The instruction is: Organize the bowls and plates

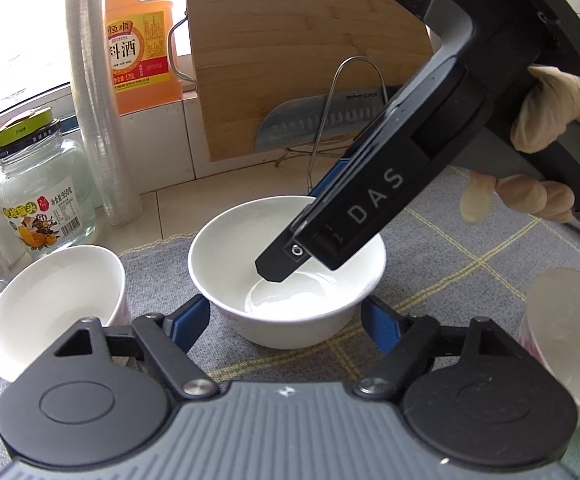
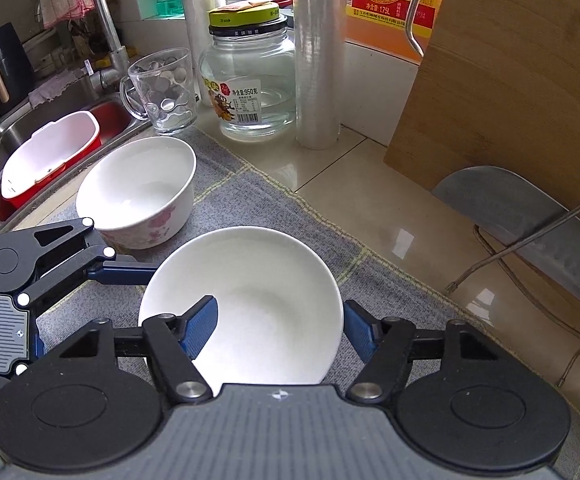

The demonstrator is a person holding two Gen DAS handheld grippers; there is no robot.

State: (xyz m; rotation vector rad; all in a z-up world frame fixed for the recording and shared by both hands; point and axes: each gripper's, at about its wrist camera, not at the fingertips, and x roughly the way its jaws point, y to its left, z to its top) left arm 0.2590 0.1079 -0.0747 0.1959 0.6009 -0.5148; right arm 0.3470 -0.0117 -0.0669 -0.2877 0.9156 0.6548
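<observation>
A plain white bowl (image 1: 285, 268) (image 2: 245, 304) stands on the grey checked mat (image 1: 470, 248). My right gripper (image 2: 279, 326) is open and straddles its rim: one finger (image 1: 277, 266) reaches inside the bowl, the other sits outside its right wall. My left gripper (image 1: 285, 326) is open and empty, just in front of the same bowl. A second white bowl with pink flowers (image 2: 137, 192) (image 1: 55, 304) stands to the left on the mat. A third flowered bowl (image 1: 570, 340) lies at the right edge of the left wrist view.
A glass jar (image 2: 249, 80), a glass mug (image 2: 161, 92), a roll of film (image 2: 316, 56) and a cooking-wine jug (image 1: 141, 36) stand behind. A cutting board (image 1: 302, 56) and a cleaver (image 1: 318, 120) lean in a wire rack. A sink (image 2: 29, 128) holds a red-and-white basin.
</observation>
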